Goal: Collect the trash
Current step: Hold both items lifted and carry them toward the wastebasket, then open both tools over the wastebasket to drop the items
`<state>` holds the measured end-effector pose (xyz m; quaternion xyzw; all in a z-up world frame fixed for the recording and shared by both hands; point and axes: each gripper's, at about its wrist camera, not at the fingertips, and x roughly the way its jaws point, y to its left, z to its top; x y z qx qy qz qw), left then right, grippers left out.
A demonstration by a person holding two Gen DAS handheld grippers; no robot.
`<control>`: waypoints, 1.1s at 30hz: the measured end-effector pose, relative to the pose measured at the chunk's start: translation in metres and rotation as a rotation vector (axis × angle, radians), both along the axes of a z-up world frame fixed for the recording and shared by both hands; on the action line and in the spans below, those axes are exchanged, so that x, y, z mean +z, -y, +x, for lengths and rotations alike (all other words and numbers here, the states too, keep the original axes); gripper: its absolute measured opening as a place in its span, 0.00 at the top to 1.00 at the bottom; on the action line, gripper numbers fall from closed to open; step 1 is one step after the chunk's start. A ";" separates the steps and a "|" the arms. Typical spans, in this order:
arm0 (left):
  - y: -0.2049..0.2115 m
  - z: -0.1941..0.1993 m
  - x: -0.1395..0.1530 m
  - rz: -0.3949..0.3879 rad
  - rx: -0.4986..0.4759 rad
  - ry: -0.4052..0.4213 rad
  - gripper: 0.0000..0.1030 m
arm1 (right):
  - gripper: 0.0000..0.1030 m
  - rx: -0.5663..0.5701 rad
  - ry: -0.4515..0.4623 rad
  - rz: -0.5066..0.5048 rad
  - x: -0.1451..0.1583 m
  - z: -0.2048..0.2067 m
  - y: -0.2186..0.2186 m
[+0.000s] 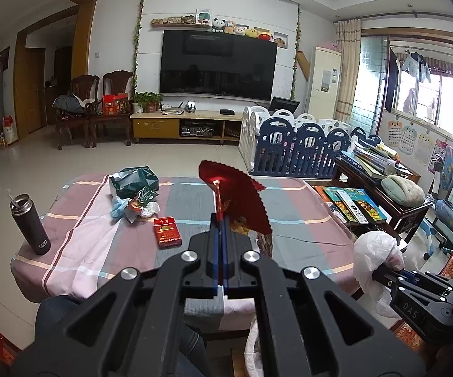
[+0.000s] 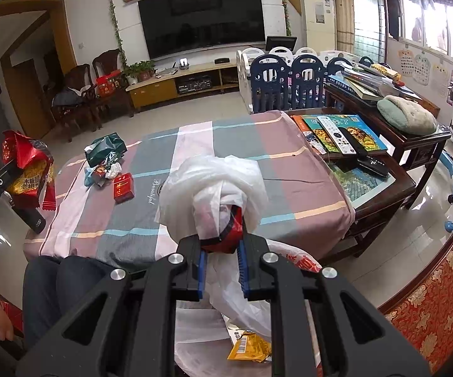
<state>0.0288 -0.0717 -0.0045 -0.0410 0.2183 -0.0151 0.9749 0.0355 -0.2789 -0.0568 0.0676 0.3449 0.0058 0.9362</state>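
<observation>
- The left gripper (image 1: 221, 220) has its jaws pressed together on a shiny red foil snack wrapper (image 1: 235, 194), which fans up and to the right of the jaws.
- The right gripper (image 2: 223, 246) clamps the bunched rim of a thin white plastic bag (image 2: 209, 182), with red material caught between the jaws.
- Ahead and left of both jaws, on the striped pink-and-grey tablecloth (image 1: 289, 220), lie a red cigarette pack (image 1: 167, 232) and a pile of crumpled green and white wrappers (image 1: 135, 193).
- A yellow packet (image 2: 250, 348) lies below the right jaws.
</observation>
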 end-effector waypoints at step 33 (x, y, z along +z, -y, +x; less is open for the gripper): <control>-0.005 0.001 -0.007 -0.041 -0.028 -0.023 0.98 | 0.83 -0.027 -0.114 -0.026 -0.042 0.009 0.007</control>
